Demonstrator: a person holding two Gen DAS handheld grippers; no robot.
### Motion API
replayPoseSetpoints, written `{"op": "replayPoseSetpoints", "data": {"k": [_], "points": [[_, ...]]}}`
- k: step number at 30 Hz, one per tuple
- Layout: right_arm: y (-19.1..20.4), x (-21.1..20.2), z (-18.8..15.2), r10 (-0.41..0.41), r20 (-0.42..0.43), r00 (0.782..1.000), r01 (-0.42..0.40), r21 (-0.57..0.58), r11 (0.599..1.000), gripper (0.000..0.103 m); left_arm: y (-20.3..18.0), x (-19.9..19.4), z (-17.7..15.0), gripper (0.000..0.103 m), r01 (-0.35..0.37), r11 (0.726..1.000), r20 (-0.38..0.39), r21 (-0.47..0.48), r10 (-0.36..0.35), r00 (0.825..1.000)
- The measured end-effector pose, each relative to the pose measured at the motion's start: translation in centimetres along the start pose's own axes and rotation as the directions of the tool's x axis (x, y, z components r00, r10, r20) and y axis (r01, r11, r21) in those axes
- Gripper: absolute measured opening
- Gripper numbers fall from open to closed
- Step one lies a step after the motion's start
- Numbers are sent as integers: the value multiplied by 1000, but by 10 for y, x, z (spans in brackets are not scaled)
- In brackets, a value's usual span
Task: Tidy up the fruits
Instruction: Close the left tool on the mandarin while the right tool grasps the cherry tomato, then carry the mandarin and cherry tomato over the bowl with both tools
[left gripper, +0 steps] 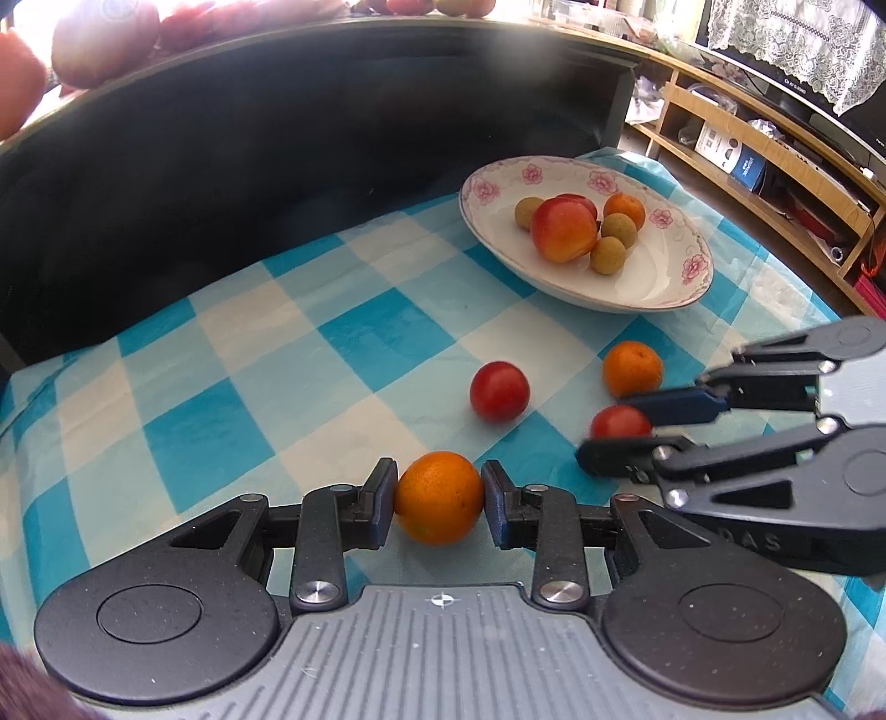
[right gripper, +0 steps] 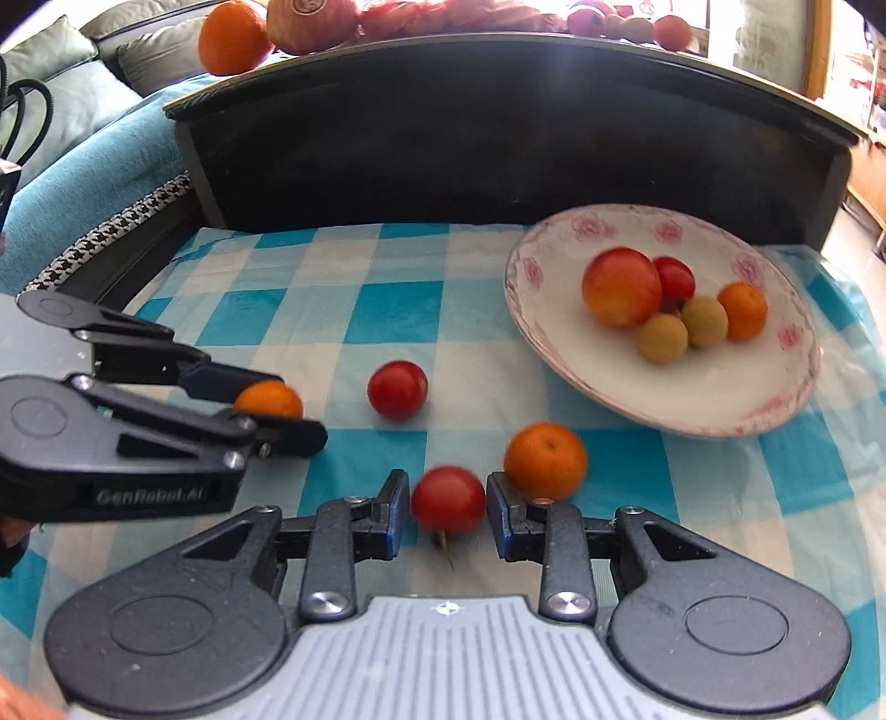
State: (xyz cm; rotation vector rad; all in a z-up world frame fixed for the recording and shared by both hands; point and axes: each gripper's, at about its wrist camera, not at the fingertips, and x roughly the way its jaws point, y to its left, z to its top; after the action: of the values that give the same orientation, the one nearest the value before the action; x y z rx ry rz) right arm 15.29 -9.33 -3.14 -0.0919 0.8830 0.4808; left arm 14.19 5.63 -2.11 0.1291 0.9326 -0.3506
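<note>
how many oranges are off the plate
2: one orange between the left tongs, another orange lying loose on the checked cloth beside the right tongs.

Off the plate lie two oranges and two tomatoes; on it sit three longans (greenish-tan), one orange, one tomato and one peach.

A blue-and-white checked cloth covers the bench. Behind it rises a dark curved panel, its top edge catching hard, washed-out daylight. On the right runs a low wooden shelf unit with white lace cloth hanging above. On the left sits a teal sofa with grey-green cushions.
</note>
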Motion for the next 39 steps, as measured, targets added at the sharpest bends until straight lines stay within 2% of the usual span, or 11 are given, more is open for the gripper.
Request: {"op": "replayPoseSetpoints", "data": {"k": [17, 31, 39], "points": [[5, -14, -9, -77, -17, 997, 76, -40, 996, 31, -13, -1, -5, 41, -30, 999, -8, 38, 30, 1000], [1, -51, -4, -134, 39, 990, 134, -10, 991, 31, -39, -19, 14, 41, -8, 998, 67, 65, 3, 998], [-10, -61, 3, -165, 65, 984, 164, 16, 986, 31, -53, -16, 28, 41, 0, 997, 86, 82, -7, 996]]}}
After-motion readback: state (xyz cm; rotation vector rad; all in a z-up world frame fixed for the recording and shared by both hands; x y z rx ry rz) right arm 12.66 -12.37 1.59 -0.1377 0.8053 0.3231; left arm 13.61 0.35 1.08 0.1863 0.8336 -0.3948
